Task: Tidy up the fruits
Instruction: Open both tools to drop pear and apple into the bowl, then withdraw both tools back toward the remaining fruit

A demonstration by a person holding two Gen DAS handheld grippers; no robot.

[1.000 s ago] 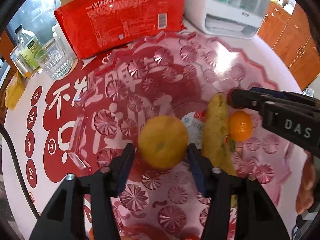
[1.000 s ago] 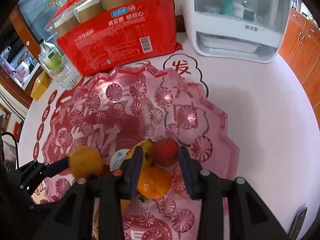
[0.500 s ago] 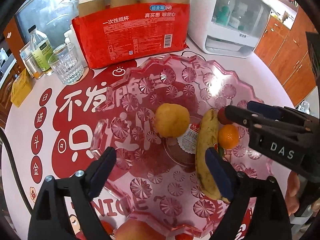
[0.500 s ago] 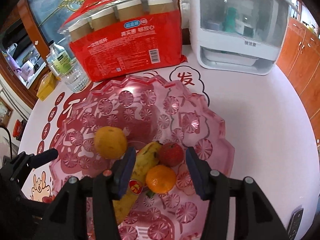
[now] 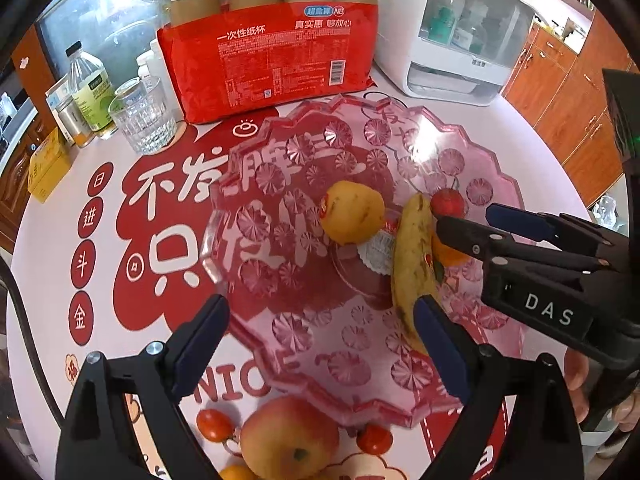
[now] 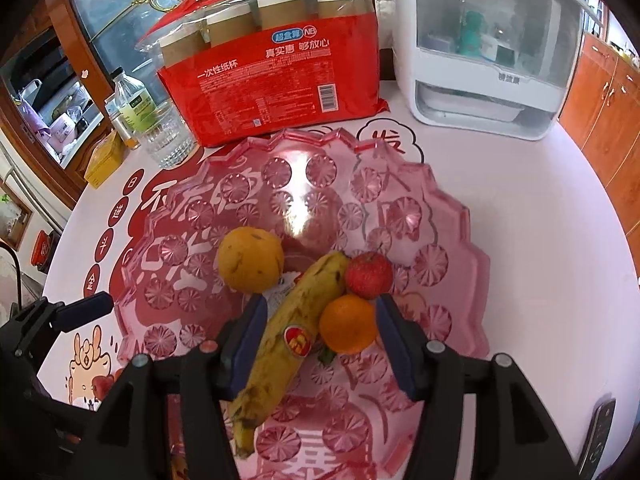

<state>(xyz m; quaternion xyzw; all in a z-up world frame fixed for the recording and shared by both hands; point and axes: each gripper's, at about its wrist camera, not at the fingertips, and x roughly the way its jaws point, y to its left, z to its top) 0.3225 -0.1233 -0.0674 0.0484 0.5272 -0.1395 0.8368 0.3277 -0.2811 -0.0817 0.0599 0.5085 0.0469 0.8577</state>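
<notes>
We have two fisheye views, each looking forward along a gripper's fingers, tilted steeply down at a table. Our left-wrist view sits above the near-left rim of the pink glass fruit plate [image 5: 256, 152], facing the red pack of paper cups [image 5: 276, 60] behind it. Our right-wrist view hangs closer, over the plate's near-right part. Both share the plate, banana [image 5: 410, 264], yellow orange [image 5: 352, 212], pack and white appliance [image 5: 460, 40]. The left view catches the right gripper [image 5: 468, 218]; the right view catches a left fingertip [image 6: 86, 308].
</notes>
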